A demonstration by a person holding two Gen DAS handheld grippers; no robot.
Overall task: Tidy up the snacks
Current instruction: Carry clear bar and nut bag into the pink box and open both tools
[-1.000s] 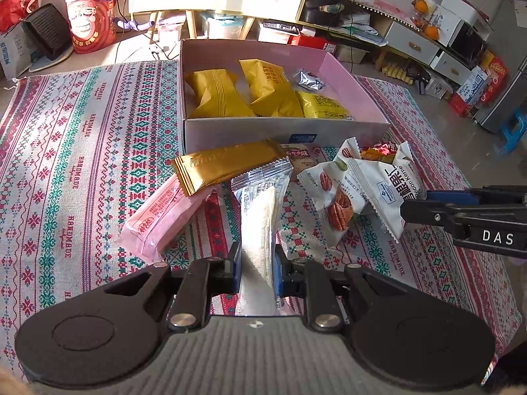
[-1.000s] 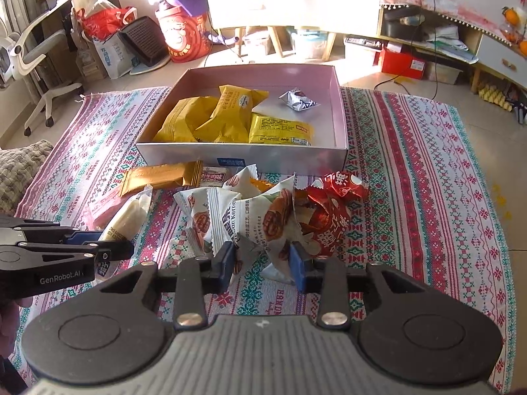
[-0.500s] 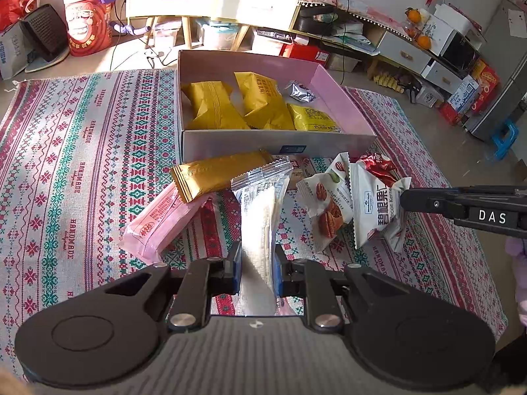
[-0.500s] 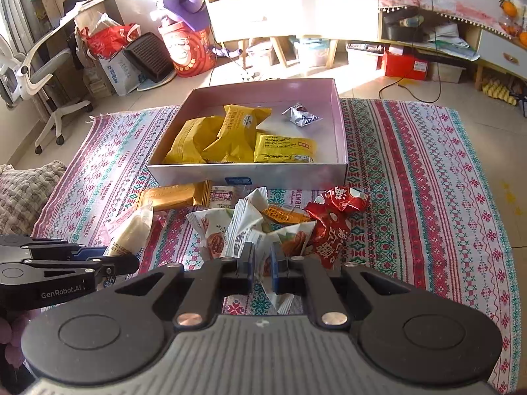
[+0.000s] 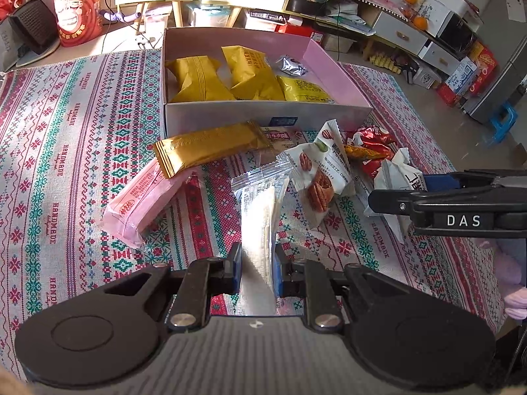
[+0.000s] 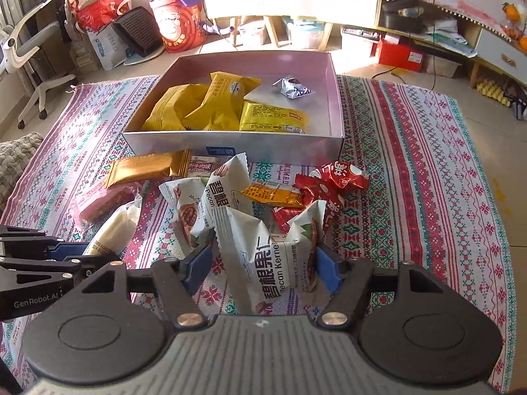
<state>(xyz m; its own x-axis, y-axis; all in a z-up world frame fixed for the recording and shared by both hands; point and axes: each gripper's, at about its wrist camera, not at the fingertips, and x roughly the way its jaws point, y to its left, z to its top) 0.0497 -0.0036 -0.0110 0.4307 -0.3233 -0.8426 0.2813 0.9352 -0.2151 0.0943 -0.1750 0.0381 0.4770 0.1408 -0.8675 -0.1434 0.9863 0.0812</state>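
Observation:
My left gripper [image 5: 257, 263] is shut on a clear packet with a white snack [image 5: 260, 210], whose far end rests on the patterned cloth. The jaws of my right gripper [image 6: 262, 263] are opening; a white pecan packet [image 6: 270, 256] stands crumpled between them, clear of the left pad. The pink box [image 6: 230, 141] lies beyond both grippers and holds yellow packets [image 6: 210, 105] and a silver one [image 6: 291, 87]. In the left wrist view, the right gripper [image 5: 395, 194] sits at the right by the pecan packet [image 5: 395, 171].
Loose on the cloth in front of the box lie a gold bar [image 5: 210, 146], a pink packet [image 5: 145, 200], more pecan packets [image 5: 316, 171], red packets [image 6: 332, 181] and an orange one [image 6: 270, 194]. Furniture and bags stand beyond the cloth.
The right gripper closed tight on the white pecan packet, then its jaws spread wide apart with the packet left between them. The left gripper kept its hold on the clear packet.

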